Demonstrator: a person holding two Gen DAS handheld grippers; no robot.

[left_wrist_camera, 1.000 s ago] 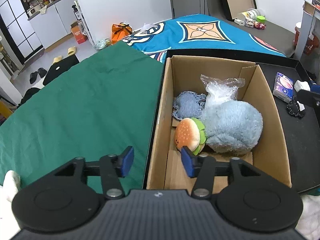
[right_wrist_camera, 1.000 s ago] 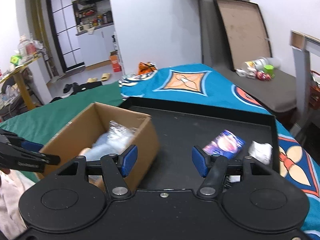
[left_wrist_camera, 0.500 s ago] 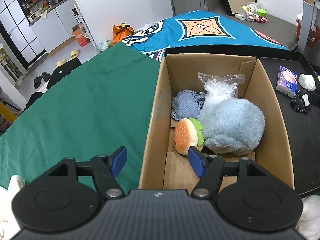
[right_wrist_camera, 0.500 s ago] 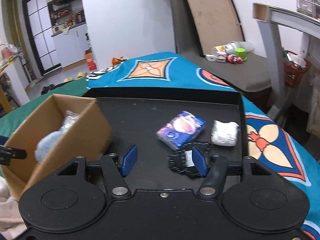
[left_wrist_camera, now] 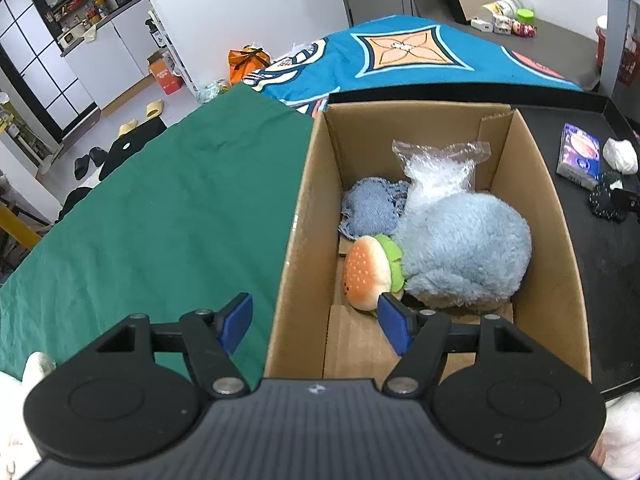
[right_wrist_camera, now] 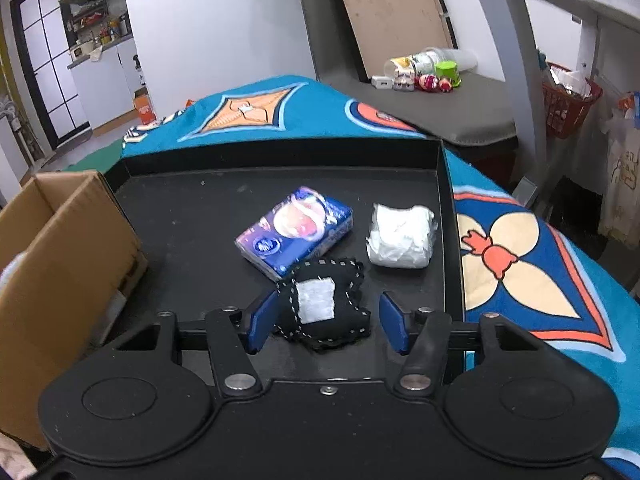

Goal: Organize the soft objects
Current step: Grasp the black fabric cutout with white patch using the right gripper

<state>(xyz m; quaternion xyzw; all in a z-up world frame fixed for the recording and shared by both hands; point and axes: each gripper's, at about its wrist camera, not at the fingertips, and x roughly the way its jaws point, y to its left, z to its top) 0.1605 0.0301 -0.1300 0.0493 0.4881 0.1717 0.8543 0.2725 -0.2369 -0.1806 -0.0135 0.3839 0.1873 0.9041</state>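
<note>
Four soft things lay in the box. Right gripper gaped around the black pad; left gripper open, empty. Tissue pack and wad remained.

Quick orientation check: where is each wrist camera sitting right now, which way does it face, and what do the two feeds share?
Left wrist: behind the open left gripper, looking down into the cardboard box at the burger plush and blue plush.
Right wrist: behind the open right gripper, facing the black tray, fingers straddling the black pouch.
Shared: box, tissue pack, white bundle, pouch.
</note>
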